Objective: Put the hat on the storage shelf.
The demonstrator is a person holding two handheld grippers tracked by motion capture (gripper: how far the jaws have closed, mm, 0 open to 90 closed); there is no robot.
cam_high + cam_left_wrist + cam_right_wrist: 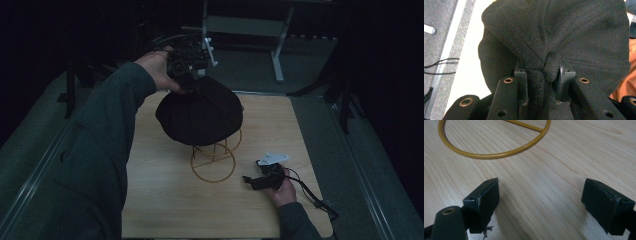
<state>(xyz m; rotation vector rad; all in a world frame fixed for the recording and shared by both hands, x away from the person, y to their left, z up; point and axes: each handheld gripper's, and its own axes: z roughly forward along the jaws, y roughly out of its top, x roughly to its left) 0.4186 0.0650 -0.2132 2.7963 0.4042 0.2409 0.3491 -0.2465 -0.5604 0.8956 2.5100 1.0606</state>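
A black fabric hat (200, 115) hangs over a yellow wire stand (213, 161) in the middle of the wooden table. My left gripper (189, 70) is raised at the hat's far upper edge and is shut on a pinched fold of the hat (554, 32); the cloth bunches between the pads (521, 75). My right gripper (251, 180) rests low on the table to the right of the stand's base, jaws wide apart with bare wood between them. The stand's yellow base ring (489, 155) lies just ahead of its fingertips (486, 195).
The light wooden table (165, 200) has bare room at its front and left. A grey metal frame (280, 45) stands on the carpet behind the table. A cable (310, 192) trails from the right gripper toward the table's right edge.
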